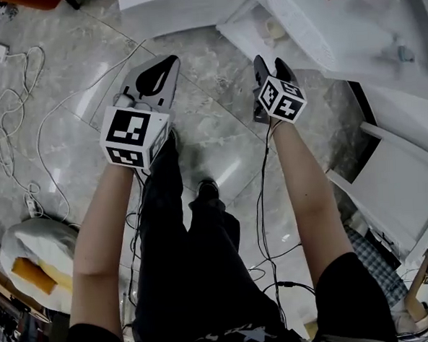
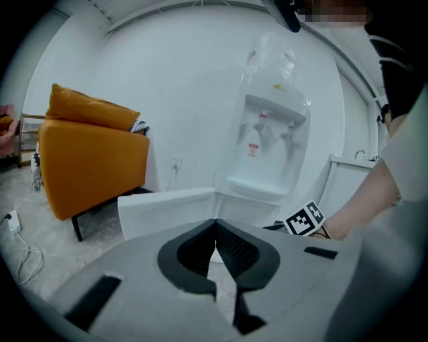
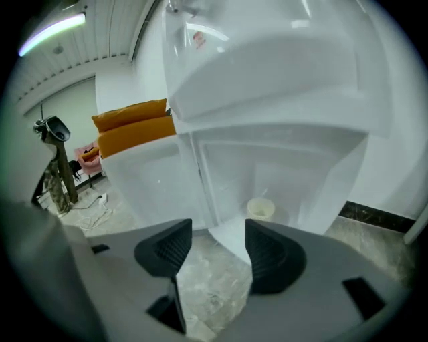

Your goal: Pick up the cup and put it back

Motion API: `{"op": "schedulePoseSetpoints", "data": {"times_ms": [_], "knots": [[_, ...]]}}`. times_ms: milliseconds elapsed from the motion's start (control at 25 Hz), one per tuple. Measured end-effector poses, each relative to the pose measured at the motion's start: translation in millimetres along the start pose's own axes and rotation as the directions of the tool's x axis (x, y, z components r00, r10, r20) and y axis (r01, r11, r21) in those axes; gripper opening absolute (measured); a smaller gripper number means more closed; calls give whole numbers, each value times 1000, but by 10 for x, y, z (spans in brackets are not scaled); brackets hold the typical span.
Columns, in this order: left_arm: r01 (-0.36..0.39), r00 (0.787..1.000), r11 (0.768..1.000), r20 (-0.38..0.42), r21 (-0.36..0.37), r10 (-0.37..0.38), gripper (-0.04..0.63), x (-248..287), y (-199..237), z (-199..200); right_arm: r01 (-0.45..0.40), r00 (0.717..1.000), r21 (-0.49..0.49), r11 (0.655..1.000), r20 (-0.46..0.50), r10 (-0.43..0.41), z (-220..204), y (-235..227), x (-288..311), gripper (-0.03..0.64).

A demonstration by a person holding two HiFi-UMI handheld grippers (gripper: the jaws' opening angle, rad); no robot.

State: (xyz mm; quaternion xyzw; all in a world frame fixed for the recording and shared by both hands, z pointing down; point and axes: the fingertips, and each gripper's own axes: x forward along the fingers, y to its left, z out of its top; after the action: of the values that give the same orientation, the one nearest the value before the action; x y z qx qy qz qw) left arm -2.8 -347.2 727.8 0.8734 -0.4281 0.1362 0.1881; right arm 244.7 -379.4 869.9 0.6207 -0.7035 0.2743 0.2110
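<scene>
- White cables (image 1: pixel 14 92) trail over the stone floor (image 1: pixel 219 141), far to the left of the water dispenser (image 2: pixel 271 143).
- We see an orange armchair (image 2: pixel 93 157) standing well to the left of the dispenser, against the same white wall.
- Our left gripper (image 2: pixel 215 224) hangs in the air in front of the dispenser and a little to its left. Its jaws meet at the tips, and nothing is caught between them.
- Our right gripper (image 3: pixel 217 230) points down towards the foot of the dispenser from near by. Its jaws stand well apart and hold nothing; only floor and a white panel edge show in the gap.
- The cup (image 3: pixel 261 209), pale and upright, stands in a white recess low on the dispenser. It is beyond the right gripper's jaws and clear of them.
</scene>
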Motion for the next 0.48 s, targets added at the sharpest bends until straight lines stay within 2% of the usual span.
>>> {"op": "schedulePoseSetpoints", "data": {"times_ms": [120, 240, 480], "knots": [[-8, 1000, 1000, -4, 7, 8, 9, -387, -225, 362, -33, 999, 35, 999, -32, 34, 114, 246, -515, 255], [-25, 1000, 999, 4, -32, 25, 9, -797, -485, 682, -72, 996, 52, 996, -56, 75, 245, 452, -1073, 255], [-81, 996, 995, 44, -64, 84, 9, -1570, -969, 1208, -231, 971, -36, 972, -61, 229, 681, 945, -2061, 245]]}}
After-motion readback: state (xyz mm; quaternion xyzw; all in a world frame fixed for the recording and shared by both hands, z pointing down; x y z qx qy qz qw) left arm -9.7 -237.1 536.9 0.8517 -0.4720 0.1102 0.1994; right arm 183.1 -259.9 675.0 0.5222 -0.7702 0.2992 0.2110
